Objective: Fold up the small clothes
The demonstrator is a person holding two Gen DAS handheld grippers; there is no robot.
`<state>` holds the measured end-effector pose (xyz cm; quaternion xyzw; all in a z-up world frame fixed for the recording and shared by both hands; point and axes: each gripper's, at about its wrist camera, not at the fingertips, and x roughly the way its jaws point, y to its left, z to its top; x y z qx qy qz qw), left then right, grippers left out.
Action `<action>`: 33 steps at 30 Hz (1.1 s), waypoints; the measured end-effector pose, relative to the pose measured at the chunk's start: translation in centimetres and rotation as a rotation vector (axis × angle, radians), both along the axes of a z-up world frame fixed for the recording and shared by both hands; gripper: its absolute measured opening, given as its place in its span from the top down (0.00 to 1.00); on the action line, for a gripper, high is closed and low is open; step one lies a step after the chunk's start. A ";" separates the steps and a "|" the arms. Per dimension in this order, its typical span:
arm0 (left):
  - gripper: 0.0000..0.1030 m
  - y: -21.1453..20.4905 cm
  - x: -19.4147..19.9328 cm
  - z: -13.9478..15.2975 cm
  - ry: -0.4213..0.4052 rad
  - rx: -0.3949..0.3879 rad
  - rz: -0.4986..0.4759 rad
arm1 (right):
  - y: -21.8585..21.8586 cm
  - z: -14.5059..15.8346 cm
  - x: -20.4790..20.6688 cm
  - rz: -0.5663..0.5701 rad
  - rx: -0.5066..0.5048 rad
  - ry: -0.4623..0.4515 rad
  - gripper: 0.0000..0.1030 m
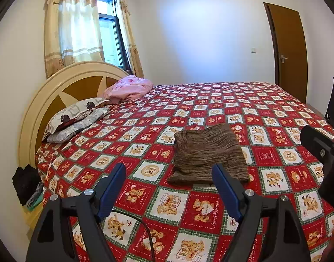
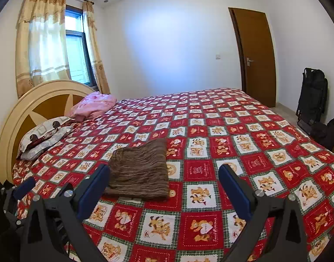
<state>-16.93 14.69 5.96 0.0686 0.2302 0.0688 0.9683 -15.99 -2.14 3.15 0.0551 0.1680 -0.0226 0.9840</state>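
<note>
Ahead of us, a folded brown ribbed knit garment (image 1: 208, 152) lies flat on the red, white and green patchwork bedspread printed with teddy bears (image 1: 149, 131). From our left gripper (image 1: 169, 170) the garment sits just beyond and right of the gap between the blue-padded fingers (image 1: 114, 187); from our right gripper (image 2: 164, 172) it sits beyond and left of centre, its near left corner hidden behind the left finger (image 2: 95, 187). Its long axis runs away from us, toward the far side of the bed, with the ribs running the same way and a rolled thicker edge on its left side. Both grippers hang over the bedspread with fingers spread wide and nothing between them. Cursive writing shows in some red squares, too small for us to read. Far to the left of both grippers, two patterned pillows (image 2: 42, 137) are stacked against the cream and tan curved wooden headboard (image 1: 64, 87), with a crumpled pink quilt (image 1: 127, 89) beyond them. A brown wooden door (image 2: 254, 56) stands shut far ahead.
</note>
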 end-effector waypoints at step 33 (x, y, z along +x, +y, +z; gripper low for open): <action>0.21 -4.5 4.4 -0.3 0.059 -0.025 -0.084 | -4.7 -0.6 2.3 -0.083 0.021 0.032 0.01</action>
